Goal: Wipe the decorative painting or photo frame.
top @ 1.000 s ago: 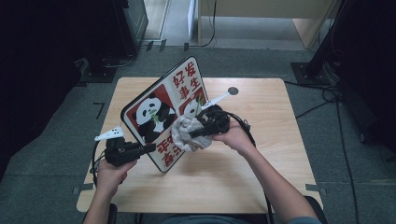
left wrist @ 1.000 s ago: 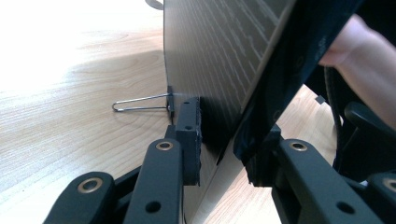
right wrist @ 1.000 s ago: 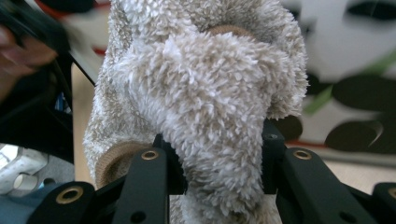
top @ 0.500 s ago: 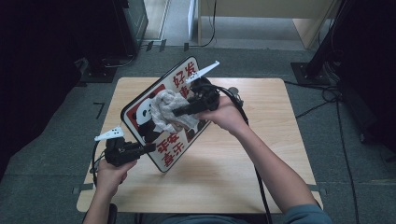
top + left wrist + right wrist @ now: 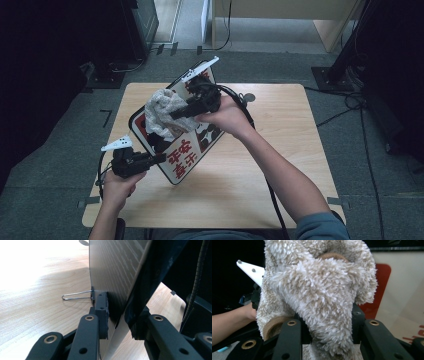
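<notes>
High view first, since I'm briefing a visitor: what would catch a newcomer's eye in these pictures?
The panda sign board, with red characters, stands tilted at the table's left-centre, clamped at its lower edge by the left gripper. The right gripper presses a fluffy beige cloth against the board's upper face.

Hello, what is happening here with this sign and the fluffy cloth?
A person at a wooden table works with a hand-held gripper in each hand. The left hand-held gripper is clamped on the lower edge of a panda sign board, holding it tilted up off the table. The right hand-held gripper grips a fluffy beige cloth and presses it against the upper part of the board's printed face, apparently wiping it.
</notes>
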The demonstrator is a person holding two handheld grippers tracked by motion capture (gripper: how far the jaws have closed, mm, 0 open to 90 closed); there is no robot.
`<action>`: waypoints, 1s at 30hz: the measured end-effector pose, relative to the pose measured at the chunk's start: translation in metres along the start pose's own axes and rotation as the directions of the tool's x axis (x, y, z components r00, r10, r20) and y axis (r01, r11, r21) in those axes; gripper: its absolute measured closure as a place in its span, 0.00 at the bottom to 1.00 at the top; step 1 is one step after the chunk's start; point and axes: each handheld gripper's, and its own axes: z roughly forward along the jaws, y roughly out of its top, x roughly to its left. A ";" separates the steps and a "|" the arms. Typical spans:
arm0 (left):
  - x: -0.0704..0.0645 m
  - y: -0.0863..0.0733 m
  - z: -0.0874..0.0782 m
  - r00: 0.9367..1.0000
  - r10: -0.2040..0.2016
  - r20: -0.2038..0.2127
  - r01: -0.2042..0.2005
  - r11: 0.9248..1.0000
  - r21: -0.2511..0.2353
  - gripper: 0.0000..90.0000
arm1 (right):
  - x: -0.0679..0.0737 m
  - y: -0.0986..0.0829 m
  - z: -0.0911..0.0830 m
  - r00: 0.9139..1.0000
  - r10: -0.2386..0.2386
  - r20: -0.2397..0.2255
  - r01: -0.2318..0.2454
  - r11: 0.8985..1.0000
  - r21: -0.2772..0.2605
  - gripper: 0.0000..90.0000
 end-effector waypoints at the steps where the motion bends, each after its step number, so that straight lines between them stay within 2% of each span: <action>1: 0.000 0.000 0.000 1.000 0.000 0.000 0.000 1.000 0.000 0.81 | -0.001 -0.002 0.001 1.000 0.002 -0.001 -0.002 1.000 0.001 0.73; 16: 0.001 0.000 0.000 1.000 0.002 0.001 -0.002 1.000 0.002 0.81 | -0.009 -0.028 0.013 0.999 0.027 -0.017 -0.027 0.999 0.028 0.72; 30: 0.001 0.000 0.000 1.000 0.000 0.003 0.000 1.000 0.002 0.81 | -0.017 -0.051 0.023 0.997 0.064 -0.047 -0.063 0.998 0.017 0.72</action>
